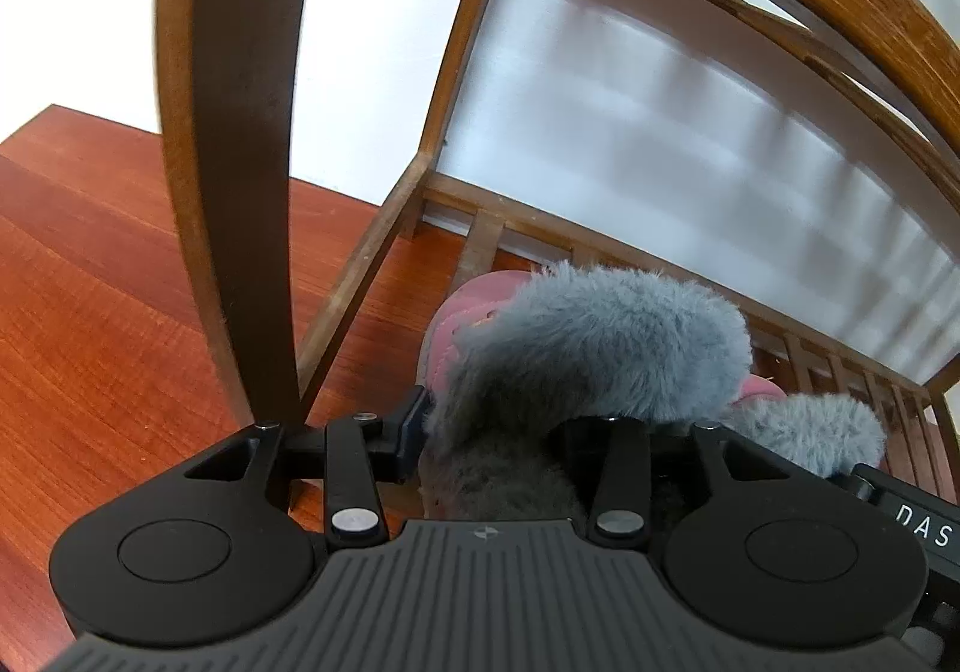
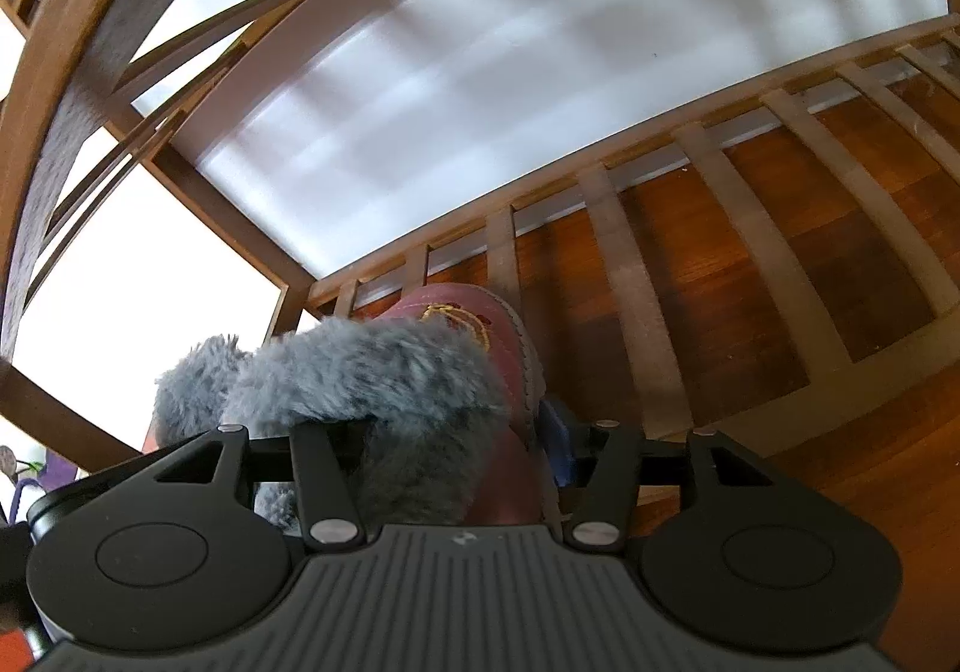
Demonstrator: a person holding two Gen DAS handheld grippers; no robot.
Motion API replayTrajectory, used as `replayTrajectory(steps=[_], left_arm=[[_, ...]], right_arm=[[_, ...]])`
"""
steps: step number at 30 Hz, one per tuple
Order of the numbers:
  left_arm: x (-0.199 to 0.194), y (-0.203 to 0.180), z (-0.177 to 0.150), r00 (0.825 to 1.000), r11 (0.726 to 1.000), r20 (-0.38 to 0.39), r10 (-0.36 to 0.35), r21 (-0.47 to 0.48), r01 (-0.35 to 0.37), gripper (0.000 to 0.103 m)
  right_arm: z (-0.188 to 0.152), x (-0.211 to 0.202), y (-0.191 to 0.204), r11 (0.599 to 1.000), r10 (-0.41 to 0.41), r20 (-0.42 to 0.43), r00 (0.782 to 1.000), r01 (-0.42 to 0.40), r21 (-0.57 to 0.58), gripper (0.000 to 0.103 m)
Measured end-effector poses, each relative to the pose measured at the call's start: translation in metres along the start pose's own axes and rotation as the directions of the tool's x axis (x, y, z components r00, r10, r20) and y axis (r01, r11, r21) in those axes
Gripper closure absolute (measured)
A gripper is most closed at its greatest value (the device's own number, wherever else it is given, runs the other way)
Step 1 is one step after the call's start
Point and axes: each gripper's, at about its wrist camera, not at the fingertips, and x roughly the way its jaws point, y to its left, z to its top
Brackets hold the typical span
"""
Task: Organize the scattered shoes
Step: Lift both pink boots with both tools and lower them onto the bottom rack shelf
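Observation:
Two maroon slippers with grey fur collars are held side by side over the slatted bottom shelf of a wooden shoe rack. My left gripper (image 1: 510, 432) is shut on the left slipper (image 1: 576, 348), its fingers buried in the fur. The other slipper's fur (image 1: 822, 432) shows at its right. My right gripper (image 2: 444, 444) is shut on the right slipper (image 2: 456, 348), whose maroon toe carries a gold emblem. The left slipper's fur (image 2: 192, 390) shows at its left.
The rack's bottom shelf slats (image 2: 708, 228) run to the right over a red-brown wood floor (image 1: 96, 276). A rack upright (image 1: 234, 144) stands close at the left. Upper shelves (image 1: 840, 12) hang overhead. A white wall (image 1: 660, 120) is behind.

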Motion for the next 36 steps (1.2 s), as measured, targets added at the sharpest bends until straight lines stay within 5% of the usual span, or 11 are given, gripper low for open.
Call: replayTrajectory(steps=[6,13,20,32,36], left_arm=[[-0.009,0.012,-0.003,0.999,0.999,-0.032,-0.011,-0.049,0.009,0.042],[-0.034,0.016,-0.014,0.999,0.998,-0.023,-0.039,-0.051,0.038,0.04],[-0.054,0.018,-0.023,0.997,0.997,0.007,-0.071,-0.038,0.072,0.04],[-0.087,0.001,-0.057,0.992,0.993,-0.04,-0.117,0.015,0.117,0.041],[-0.076,-0.002,-0.062,0.991,0.992,-0.059,-0.117,0.029,0.119,0.055]], right_arm=[[0.001,-0.015,0.003,0.999,0.007,0.008,1.0,-0.006,-0.047,0.035],[-0.004,-0.045,0.007,0.993,-0.001,0.019,1.0,0.003,-0.117,0.027],[-0.01,-0.081,0.013,0.974,0.031,0.063,0.998,-0.016,-0.226,0.027],[-0.037,-0.088,0.027,0.892,0.055,0.0,0.998,-0.049,-0.45,0.033],[-0.037,-0.08,0.024,0.889,0.031,-0.018,0.999,-0.036,-0.457,0.04]])
